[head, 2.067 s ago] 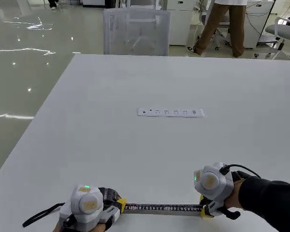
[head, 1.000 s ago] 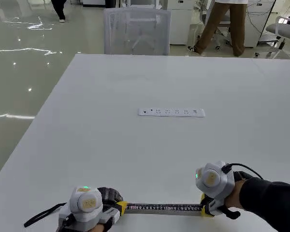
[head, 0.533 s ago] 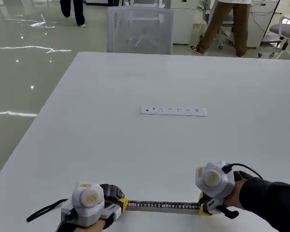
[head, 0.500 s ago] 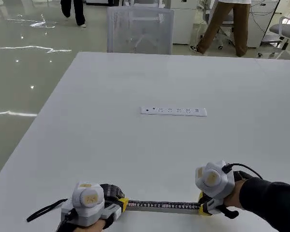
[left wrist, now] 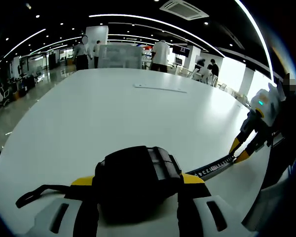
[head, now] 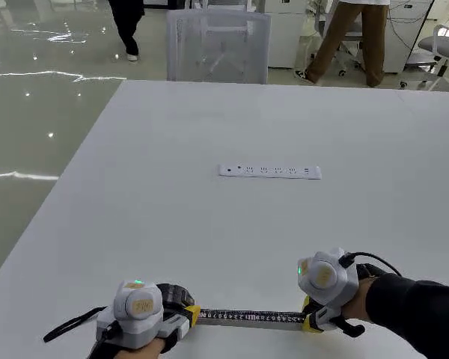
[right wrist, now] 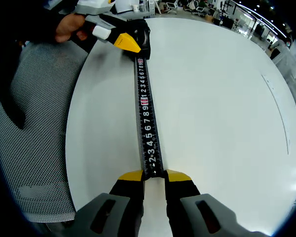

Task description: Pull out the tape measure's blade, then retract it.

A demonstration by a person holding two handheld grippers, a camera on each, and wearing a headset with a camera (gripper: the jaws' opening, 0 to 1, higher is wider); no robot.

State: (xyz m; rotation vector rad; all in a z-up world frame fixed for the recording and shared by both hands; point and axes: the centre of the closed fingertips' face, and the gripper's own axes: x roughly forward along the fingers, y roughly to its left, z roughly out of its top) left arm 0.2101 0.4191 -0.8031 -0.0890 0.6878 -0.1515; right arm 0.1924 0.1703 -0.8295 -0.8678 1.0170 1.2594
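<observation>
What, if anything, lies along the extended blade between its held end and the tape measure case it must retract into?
Nothing visible: the numbered steel blade runs straight over bare white table from the right claw to the black-and-yellow case.

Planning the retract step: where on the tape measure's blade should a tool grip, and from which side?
Grip the blade at its free end, by the lowest numbers, coming in along its length from opposite the case. It is a thin strip stretched straight over the table, so the end looks easiest to reach; the right tool is shut on it there.
</observation>
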